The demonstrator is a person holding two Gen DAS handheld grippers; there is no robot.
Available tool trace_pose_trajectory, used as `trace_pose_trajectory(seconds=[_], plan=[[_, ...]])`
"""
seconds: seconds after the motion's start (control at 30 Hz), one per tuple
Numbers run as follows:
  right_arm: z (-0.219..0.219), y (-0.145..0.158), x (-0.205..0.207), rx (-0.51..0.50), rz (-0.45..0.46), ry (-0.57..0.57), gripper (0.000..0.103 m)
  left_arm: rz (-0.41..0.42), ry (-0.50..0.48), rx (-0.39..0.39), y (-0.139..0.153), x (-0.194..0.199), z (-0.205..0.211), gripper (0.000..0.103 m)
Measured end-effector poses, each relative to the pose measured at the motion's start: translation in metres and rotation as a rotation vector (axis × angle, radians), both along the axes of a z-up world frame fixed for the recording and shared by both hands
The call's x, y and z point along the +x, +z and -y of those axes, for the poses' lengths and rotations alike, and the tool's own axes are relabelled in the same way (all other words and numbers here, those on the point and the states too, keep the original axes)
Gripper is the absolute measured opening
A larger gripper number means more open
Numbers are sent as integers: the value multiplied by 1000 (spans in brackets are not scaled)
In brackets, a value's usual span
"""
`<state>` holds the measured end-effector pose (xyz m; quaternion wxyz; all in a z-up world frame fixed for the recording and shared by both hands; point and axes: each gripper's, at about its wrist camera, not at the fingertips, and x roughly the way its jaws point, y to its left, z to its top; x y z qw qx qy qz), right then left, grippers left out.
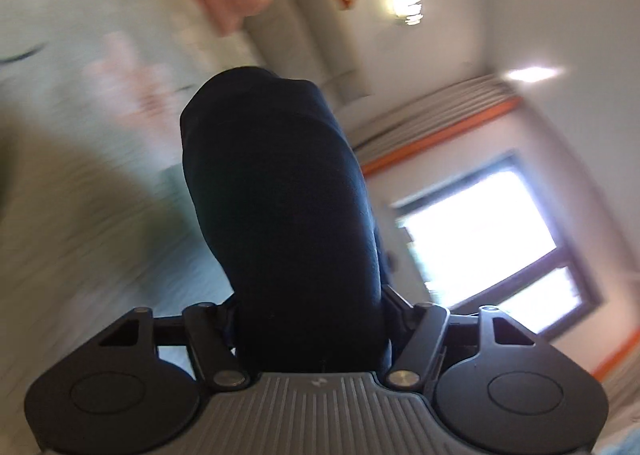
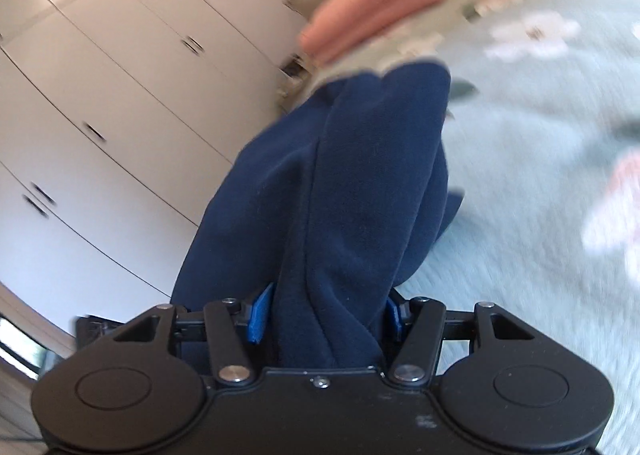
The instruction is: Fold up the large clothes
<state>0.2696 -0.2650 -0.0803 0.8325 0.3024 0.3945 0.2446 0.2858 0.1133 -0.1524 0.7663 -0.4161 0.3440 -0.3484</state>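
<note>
A thick wad of dark navy fleece garment (image 1: 280,195) fills the middle of the left wrist view. It is bunched between the jaws of my left gripper (image 1: 308,319) and covers its fingers, lifted off the bed. In the right wrist view the same navy garment (image 2: 360,175) stands up in folds from my right gripper (image 2: 324,315). That gripper's blue pads (image 2: 262,311) press on the cloth from both sides. Both sets of fingertips are hidden under the fabric. Both pictures are blurred by motion.
A bed with a pale green floral cover (image 2: 520,215) lies below and to the right, also seen as the bed cover (image 1: 80,195). A pink pillow (image 2: 372,3) rests at its head. White wardrobe doors (image 2: 120,95) stand to the left, and a bright window (image 1: 488,239) is on the right.
</note>
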Motion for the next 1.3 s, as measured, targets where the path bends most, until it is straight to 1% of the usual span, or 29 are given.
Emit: trace_pose_trajectory(seconds=[0.03,0.07,0.1,0.13,0.17,0.2,0.23,0.27,0.33,0.37,0.4,0.43,0.5,0.57,0.6,0.63,0.67,0.7,0.73,0.77,0.83,0.9,0.93,0.97,1.03,1.1,1.17,1.23,1.3], plan=[[-6,-14,-3,-38,-49,-13,67,-40,27,70,-11,-7,-1,69],[-11,-26,-6,-89,-110,-23,67,-118,52,132,-24,-11,-4,69],[-11,-34,-11,-115,-165,-50,67,-167,77,209,-34,-17,-6,69],[-4,-36,-22,-89,-186,-72,69,-160,98,227,-35,-28,-11,69],[6,-30,-34,-61,-191,-107,70,-129,126,227,-30,-40,-15,69],[12,-18,-41,-72,-189,-133,70,-110,156,251,-17,-51,-20,67],[20,0,-46,-115,-164,-139,70,-82,161,289,0,-57,-25,65],[24,23,-45,-170,-124,-152,71,-28,160,317,18,-61,-28,63],[30,62,-62,-248,-64,-190,73,87,215,372,60,-72,-35,65],[28,78,-70,-248,-17,-193,75,127,232,371,75,-79,-36,72],[27,91,-79,-243,31,-190,81,175,229,356,88,-86,-34,77],[17,98,-86,-242,79,-179,83,209,212,346,94,-95,-29,86],[-7,101,-92,-284,141,-164,83,249,171,353,90,-101,-8,82],[-43,86,-84,-368,160,-141,83,269,116,404,73,-107,16,62],[-58,70,-70,-402,143,-114,75,254,97,440,60,-114,25,58],[-72,52,-65,-440,124,-91,41,229,65,475,42,-119,37,50],[-81,30,-62,-504,102,-73,13,214,10,505,25,-123,49,38],[-81,6,-60,-584,66,-65,0,210,-27,532,9,-126,62,33],[-76,-7,-62,-610,56,-66,0,218,-33,567,-3,-135,69,29],[-68,-22,-63,-592,52,-69,0,231,-30,578,-12,-144,71,29],[-46,-29,-71,-543,32,-89,0,233,-20,537,-20,-153,64,25],[-33,-9,-76,-538,37,-160,0,218,-15,488,-12,-156,51,25],[-33,5,-76,-550,84,-192,9,223,-16,453,-7,-158,46,27],[-35,20,-76,-550,145,-200,10,231,-18,434,-1,-154,42,28],[-47,43,-58,-525,221,-162,11,273,-9,437,13,-152,44,30],[-67,51,-28,-483,248,-104,11,285,-11,464,19,-151,50,31],[-90,43,7,-439,243,-7,11,263,-21,491,13,-141,56,31],[-113,32,35,-405,244,55,11,229,-37,505,4,-136,58,32],[-134,18,57,-369,252,132,11,210,-28,486,-3,-138,54,32]])
